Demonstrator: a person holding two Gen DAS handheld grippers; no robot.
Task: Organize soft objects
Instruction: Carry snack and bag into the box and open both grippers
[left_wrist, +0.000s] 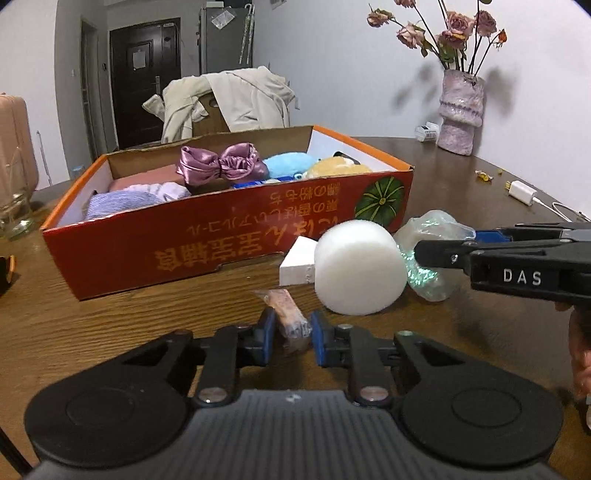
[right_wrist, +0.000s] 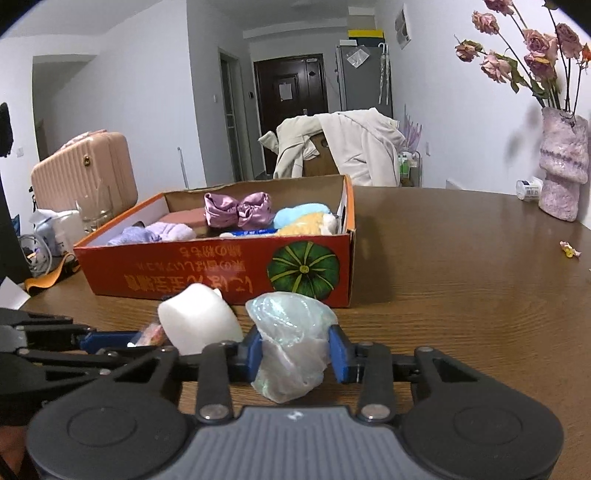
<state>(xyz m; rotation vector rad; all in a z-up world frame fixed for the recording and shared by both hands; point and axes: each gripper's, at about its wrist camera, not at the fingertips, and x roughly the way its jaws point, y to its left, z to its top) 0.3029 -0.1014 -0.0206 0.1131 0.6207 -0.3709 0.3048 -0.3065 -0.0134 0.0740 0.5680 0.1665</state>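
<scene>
Your left gripper (left_wrist: 292, 334) pinched the small pink clear-wrapped packet (left_wrist: 290, 314); your right gripper (right_wrist: 295, 356) clamped the crinkly iridescent plastic bag (right_wrist: 291, 347). Lifting both gently toward the orange cardboard box (left_wrist: 207, 236) seemed wise.

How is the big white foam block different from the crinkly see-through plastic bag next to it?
The round white foam block looks smooth, solid and plain white; the crumpled clear plastic bag is wrinkled, see-through and shimmers greenish. The foam block sits free on the brown wooden table, touched by no gripper, while the bag sits between the blue pads of the right gripper. Both lie on the table in front of the orange cardboard box.
</scene>
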